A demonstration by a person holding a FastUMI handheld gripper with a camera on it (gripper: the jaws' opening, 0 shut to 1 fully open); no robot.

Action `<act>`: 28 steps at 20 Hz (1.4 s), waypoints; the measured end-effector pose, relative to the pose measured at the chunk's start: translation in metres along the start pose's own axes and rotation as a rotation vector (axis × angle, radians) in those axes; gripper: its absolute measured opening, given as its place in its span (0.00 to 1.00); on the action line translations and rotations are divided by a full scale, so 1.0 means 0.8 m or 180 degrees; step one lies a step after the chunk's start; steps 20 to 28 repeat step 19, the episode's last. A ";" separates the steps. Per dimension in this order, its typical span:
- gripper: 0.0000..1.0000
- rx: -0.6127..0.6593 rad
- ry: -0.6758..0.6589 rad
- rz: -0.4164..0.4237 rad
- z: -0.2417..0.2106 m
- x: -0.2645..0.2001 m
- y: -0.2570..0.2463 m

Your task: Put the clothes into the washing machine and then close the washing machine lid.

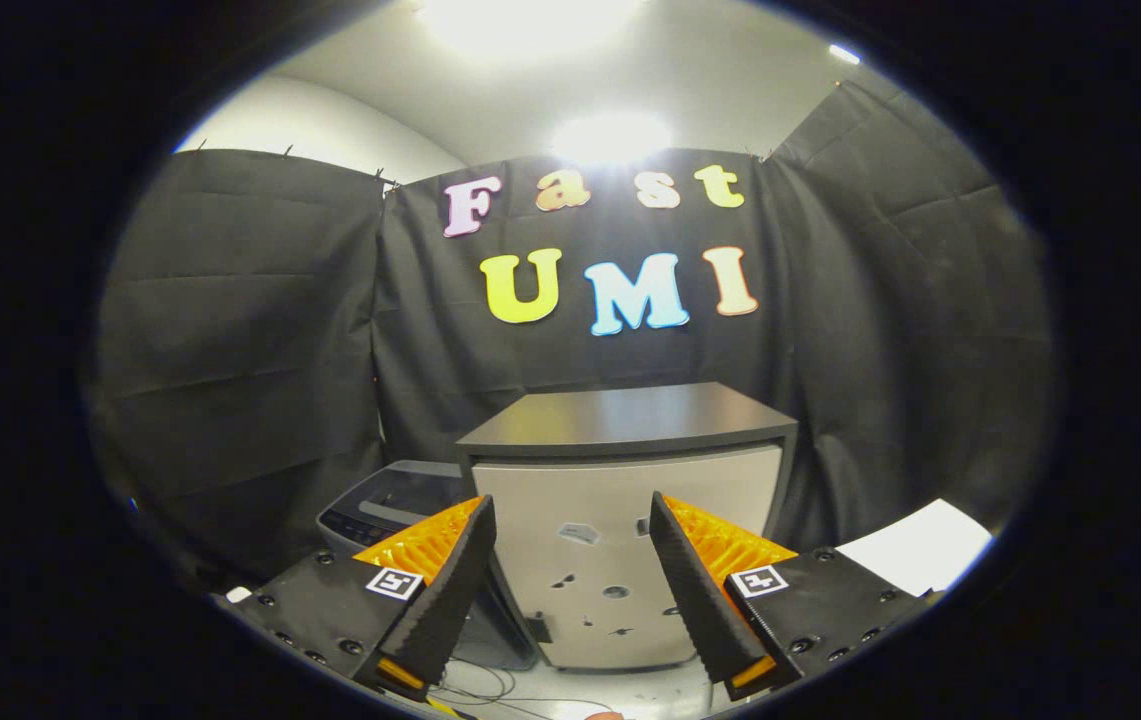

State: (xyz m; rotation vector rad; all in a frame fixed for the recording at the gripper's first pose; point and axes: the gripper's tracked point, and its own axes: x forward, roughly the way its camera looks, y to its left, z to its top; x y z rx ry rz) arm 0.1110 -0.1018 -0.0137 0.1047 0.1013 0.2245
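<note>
From the gripper view, the hand-held gripper (573, 590) hangs level with its two fingers (450, 590) spread wide apart and nothing between them, aimed straight at a pale cabinet (630, 540) with a dark flat top that stands against the booth's black cloth wall (240, 330). The washing machine (385, 505) sits low beside that cabinet, beyond the left finger, which hides most of it; what shows is a grey top with a dark control strip, and that top appears to lie flat, which would mean the lid is down, though too little is visible to be sure. No clothes can be made out here, so whether they wait elsewhere or already lie inside cannot be told. The scene fits either a load yet to be fetched or a machine closed on it. A white sheet (915, 550) lies beyond the right finger, and thin cables (490, 690) trail on the floor between the fingertips.
</note>
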 end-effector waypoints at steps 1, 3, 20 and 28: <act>0.96 -0.0055 0.0006 -0.0045 -0.005 -0.003 -0.009; 0.96 -0.0069 -0.0018 -0.0076 -0.014 -0.015 -0.016; 0.96 -0.0188 -0.0215 -0.0144 -0.030 -0.036 -0.020; 0.96 -0.0188 -0.0215 -0.0144 -0.030 -0.036 -0.020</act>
